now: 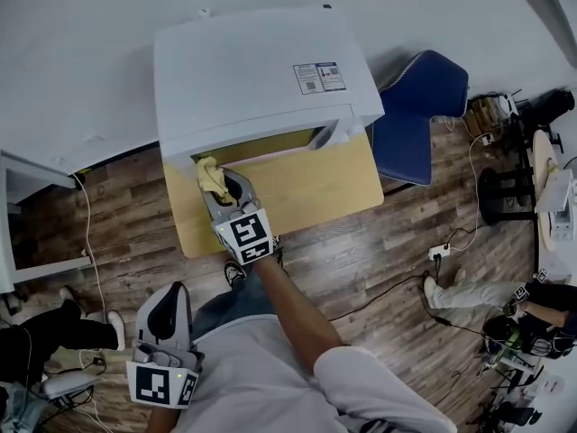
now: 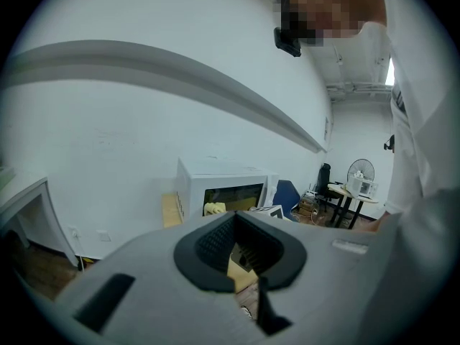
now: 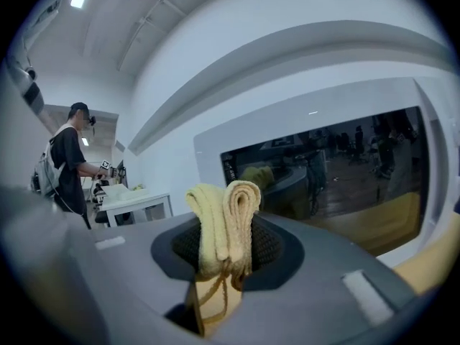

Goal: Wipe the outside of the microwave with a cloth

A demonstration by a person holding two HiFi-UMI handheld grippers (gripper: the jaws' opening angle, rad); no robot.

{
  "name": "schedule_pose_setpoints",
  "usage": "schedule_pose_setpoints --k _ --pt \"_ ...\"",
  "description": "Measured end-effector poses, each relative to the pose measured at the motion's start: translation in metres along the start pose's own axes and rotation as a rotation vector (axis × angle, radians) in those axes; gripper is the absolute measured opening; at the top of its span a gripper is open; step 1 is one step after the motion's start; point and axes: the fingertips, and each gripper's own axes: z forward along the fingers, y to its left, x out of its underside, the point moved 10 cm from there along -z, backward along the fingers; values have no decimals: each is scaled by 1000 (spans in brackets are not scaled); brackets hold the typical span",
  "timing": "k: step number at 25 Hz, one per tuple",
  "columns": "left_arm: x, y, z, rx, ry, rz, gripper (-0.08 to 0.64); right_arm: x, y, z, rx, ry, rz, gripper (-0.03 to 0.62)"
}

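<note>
Right gripper view is showing the right tool clenching the folded cloth near the microwave door. Wiping is seemingly just beginning (top and sides probably remaining). The left tool is hanging parted and empty.

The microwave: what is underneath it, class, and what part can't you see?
The microwave stands on a light wooden table, whose top shows in front of it. The part beneath the microwave, and the table's legs, are covered.
</note>
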Motion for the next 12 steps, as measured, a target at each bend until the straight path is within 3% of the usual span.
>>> schedule_pose_setpoints --k 7,10,12 --pt "4 0 -6 -24 2 -23 -5 4 23 13 -6 -1 47 114" --pt "7 0 -3 -31 11 -28 -5 8 53 33 -107 53 -16 114" --pt "4 -5 -2 -35 1 0 -5 9 64 39 -124 56 19 115"
